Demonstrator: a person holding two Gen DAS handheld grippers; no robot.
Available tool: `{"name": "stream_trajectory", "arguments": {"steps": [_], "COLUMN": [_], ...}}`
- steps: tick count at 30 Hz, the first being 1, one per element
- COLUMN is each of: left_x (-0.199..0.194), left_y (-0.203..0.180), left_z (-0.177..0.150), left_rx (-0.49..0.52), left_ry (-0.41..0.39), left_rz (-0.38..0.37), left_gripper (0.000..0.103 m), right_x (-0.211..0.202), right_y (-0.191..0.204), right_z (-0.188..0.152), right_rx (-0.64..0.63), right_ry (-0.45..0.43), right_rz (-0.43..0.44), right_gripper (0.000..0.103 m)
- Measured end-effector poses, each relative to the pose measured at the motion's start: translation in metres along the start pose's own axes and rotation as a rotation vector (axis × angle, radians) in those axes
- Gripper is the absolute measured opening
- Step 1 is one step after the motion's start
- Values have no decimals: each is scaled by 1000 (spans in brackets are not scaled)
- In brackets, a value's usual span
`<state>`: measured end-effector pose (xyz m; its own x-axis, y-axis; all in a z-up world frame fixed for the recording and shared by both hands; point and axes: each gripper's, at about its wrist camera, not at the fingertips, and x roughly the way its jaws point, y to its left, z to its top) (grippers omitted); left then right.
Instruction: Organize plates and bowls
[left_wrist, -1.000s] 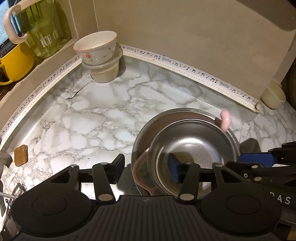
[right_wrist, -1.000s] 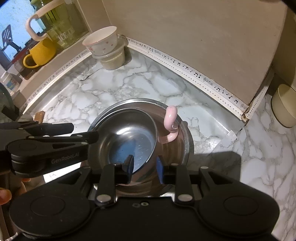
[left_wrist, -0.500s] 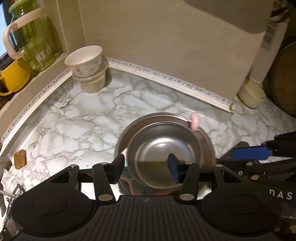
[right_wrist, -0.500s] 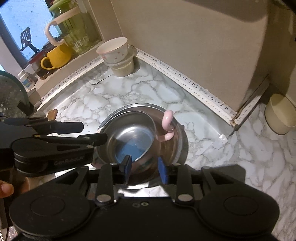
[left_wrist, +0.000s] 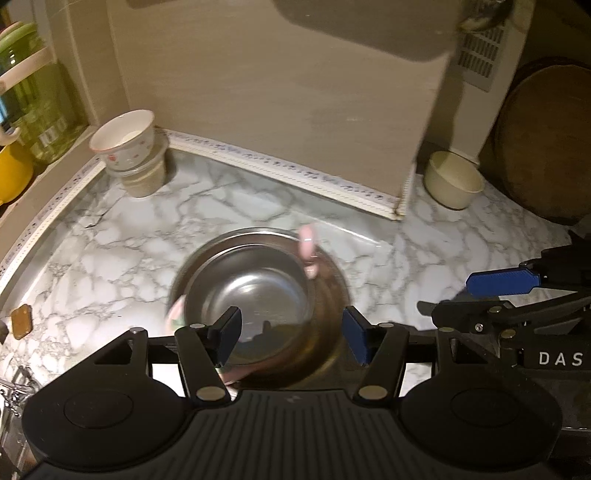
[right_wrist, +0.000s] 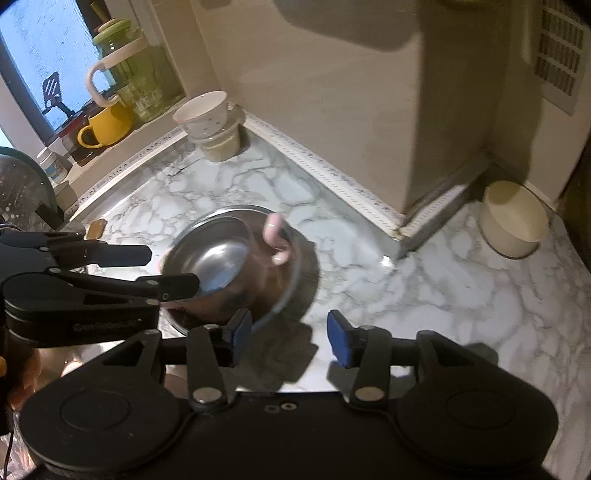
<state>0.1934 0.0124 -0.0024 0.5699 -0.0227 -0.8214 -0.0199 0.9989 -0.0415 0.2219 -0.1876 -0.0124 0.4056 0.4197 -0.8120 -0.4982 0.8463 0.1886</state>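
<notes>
A small steel bowl (left_wrist: 255, 288) sits inside a wider steel bowl (left_wrist: 332, 280) on the marble counter (left_wrist: 229, 206), with a pink hooked piece (left_wrist: 307, 243) at the rim. My left gripper (left_wrist: 291, 332) is open just in front of the bowls, holding nothing. My right gripper (right_wrist: 290, 332) is open to the right of the bowls (right_wrist: 221, 254), which also show in the right wrist view. A floral bowl (left_wrist: 123, 138) is stacked on a beige cup in the far left corner. A cream bowl (left_wrist: 452, 181) stands at the far right.
A green jug (right_wrist: 125, 74) and a yellow mug (right_wrist: 105, 125) stand on the window ledge at left. A round wooden board (left_wrist: 543, 140) leans at the far right. A small brown block (left_wrist: 20, 319) lies on the counter's left. A wall corner juts out behind the bowls.
Both grippers have pulled back and up from the steel bowls. The right gripper, which was shut on the rim, has opened and let go. The left jaws have spread wider.
</notes>
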Motion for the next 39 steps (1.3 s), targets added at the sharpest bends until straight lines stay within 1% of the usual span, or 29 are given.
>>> {"name": "stream_trajectory", "arguments": {"steps": [2, 4, 7, 9, 11, 12, 14, 18, 22, 26, 29, 31, 34, 37, 39], "left_x": [-1, -1, 2, 7, 14, 18, 28, 48, 68, 90, 106, 116, 132, 148, 158], "left_y": [-12, -26, -48, -63, -79, -87, -104, -135, -158, -178, -190, -198, -209, -216, -221], "left_z": [3, 6, 11, 15, 19, 20, 24, 33, 50, 68, 79, 85, 95, 105, 111], "left_rx": [7, 17, 38, 42, 54, 62, 70, 57, 12, -40, -71, -89, -135, -188, -201], "left_ry": [-3, -11, -15, -12, -10, -12, -6, 12, 10, -3, -29, -42, -42, -31, -31], "left_rz": [-8, -14, -25, -30, -37, -32, -29, -62, -84, -60, -45, -34, -43, -57, -51], "left_gripper": [63, 73, 74, 74, 74, 75, 76, 77, 78, 78, 78, 78, 78, 78, 78], "right_x": [-5, -10, -16, -18, -19, -19, -20, -19, -17, -8, 1, 7, 14, 26, 34], "right_y": [-13, -28, -53, -70, -86, -95, -114, -152, -192, -231, -256, -268, -282, -293, -298], "right_z": [-3, -5, -9, -10, -12, -12, -13, -12, -7, 3, 10, 14, 21, 27, 31], "right_rx": [3, 12, 28, 35, 46, 56, 80, 144, 232, 315, 375, 402, 436, 465, 472], "right_ry": [-1, -1, -1, 2, 6, 10, 10, 7, -4, -15, -28, -39, -61, -67, -63], "right_rz": [-14, -28, -59, -85, -109, -116, -135, -172, -199, -246, -273, -285, -290, -281, -291], "right_gripper": [51, 53, 57, 64, 66, 71, 76, 81, 82, 83, 82, 82, 81, 78, 75]}}
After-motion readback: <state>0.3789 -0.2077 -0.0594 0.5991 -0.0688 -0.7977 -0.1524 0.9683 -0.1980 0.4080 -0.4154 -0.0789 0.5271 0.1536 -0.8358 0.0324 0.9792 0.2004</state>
